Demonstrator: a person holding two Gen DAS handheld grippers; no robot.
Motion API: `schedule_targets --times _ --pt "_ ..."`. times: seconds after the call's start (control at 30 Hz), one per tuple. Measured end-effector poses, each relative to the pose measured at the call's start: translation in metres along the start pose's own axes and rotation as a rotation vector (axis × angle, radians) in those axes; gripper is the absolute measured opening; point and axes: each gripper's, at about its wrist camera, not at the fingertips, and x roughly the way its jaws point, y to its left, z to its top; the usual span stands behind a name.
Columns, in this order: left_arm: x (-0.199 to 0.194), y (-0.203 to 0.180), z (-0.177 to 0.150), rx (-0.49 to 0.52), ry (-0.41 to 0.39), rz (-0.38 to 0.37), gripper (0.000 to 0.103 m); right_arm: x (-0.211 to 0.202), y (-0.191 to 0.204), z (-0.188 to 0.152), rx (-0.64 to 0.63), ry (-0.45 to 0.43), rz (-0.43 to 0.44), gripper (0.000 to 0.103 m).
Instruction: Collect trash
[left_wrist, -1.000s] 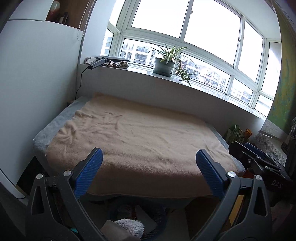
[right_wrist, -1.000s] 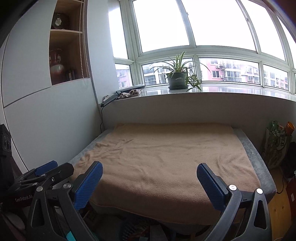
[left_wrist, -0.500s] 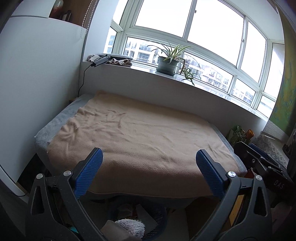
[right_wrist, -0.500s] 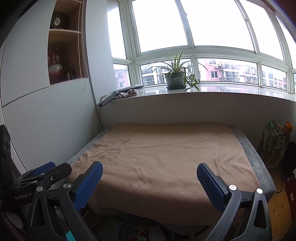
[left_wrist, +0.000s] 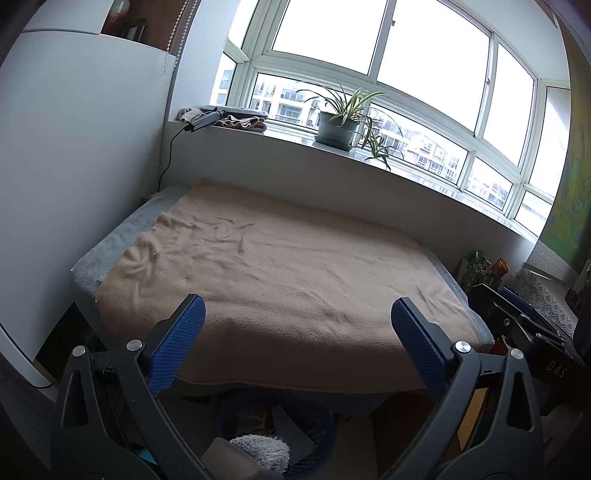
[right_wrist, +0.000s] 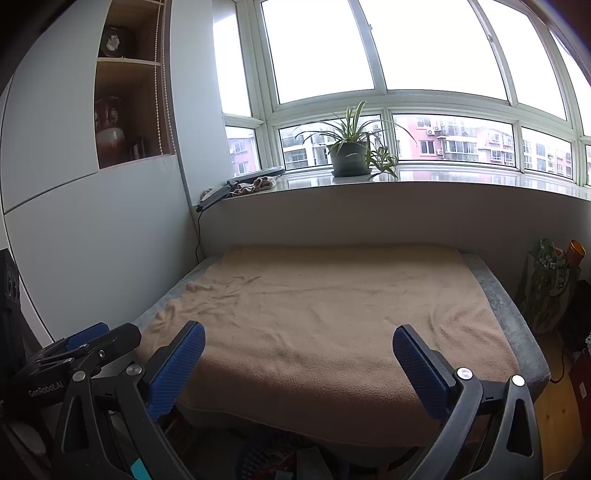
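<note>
My left gripper (left_wrist: 297, 317) is open and empty, held above the near edge of a bed with a tan blanket (left_wrist: 280, 269). My right gripper (right_wrist: 298, 345) is also open and empty over the same blanket (right_wrist: 332, 306). Below the bed's near edge stands a dark blue mesh basket (left_wrist: 321, 432) holding paper scraps and a white fluffy item (left_wrist: 258, 448). It also shows in the right wrist view (right_wrist: 251, 461). No loose trash shows on the blanket. The right gripper shows at the right of the left wrist view (left_wrist: 524, 321). The left gripper shows at the left of the right wrist view (right_wrist: 88, 350).
A potted plant (right_wrist: 351, 155) stands on the windowsill behind the bed, with a cloth and a dark flat device (right_wrist: 236, 186) at its left end. A white wall panel (right_wrist: 92, 240) bounds the left. A green bag (right_wrist: 546, 288) stands on the floor at the right.
Both views have shifted slightly, so the bed sits a little lower and farther. Both grippers stay open and empty.
</note>
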Motion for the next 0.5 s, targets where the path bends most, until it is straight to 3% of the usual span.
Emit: schedule_targets --times 0.5 --pt "-0.0059 -0.0032 -0.0043 -0.011 -0.010 0.057 0.102 0.0024 0.0012 -0.0009 -0.002 0.012 0.015 0.103"
